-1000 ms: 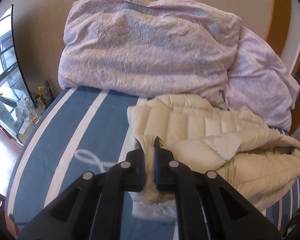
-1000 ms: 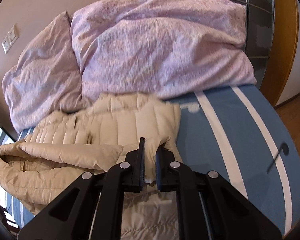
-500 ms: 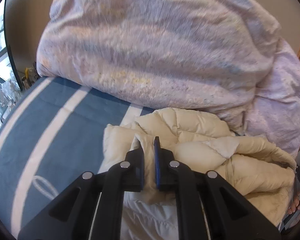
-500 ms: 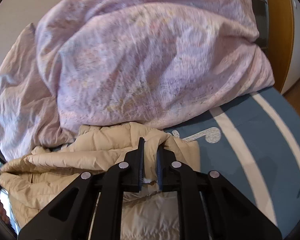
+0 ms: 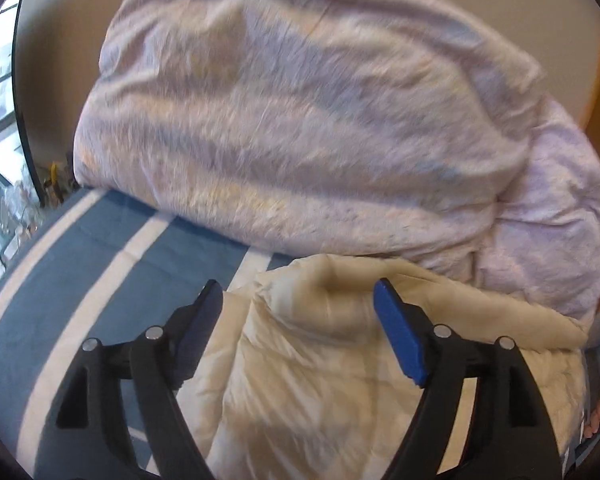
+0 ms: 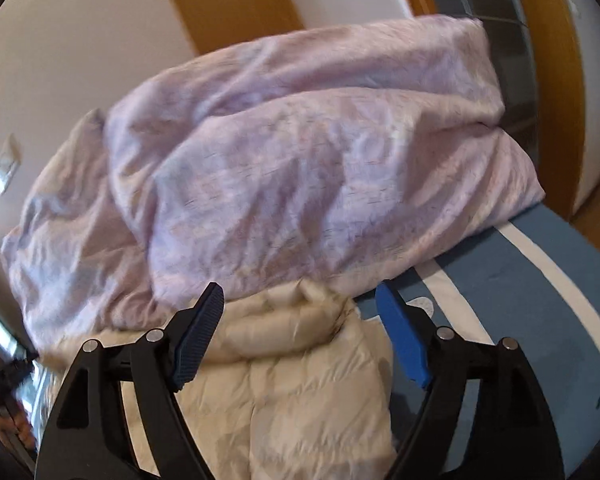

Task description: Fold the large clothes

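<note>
- Just ahead of and below my left gripper (image 5: 298,292), the cream puffer jacket (image 5: 340,360) lies on the blue striped bed cover (image 5: 100,260), its folded-over hem bunched up between my spread fingers.
- My left jaws have just been opening; they stand wide now, the padded fabric sits between them, but neither pad presses on it, so I hold nothing there.
- My right gripper (image 6: 300,296) has done the same: its jaws have just been opening, they are wide apart, and the jacket (image 6: 300,360) lies loose beneath and between them, not gripped.
- Beyond both grippers, the lilac duvet (image 5: 300,120) is heaped up, touching the jacket's far edge.
- The jacket's long axis seems to run across me, from one gripper to the other; from my left it spreads to the right, from my right to the left.
- I judge this fold laid down and let go.
- Either hand is about as near; a next fold would probably need fresh grips on the near edge, below my fingers.
</note>
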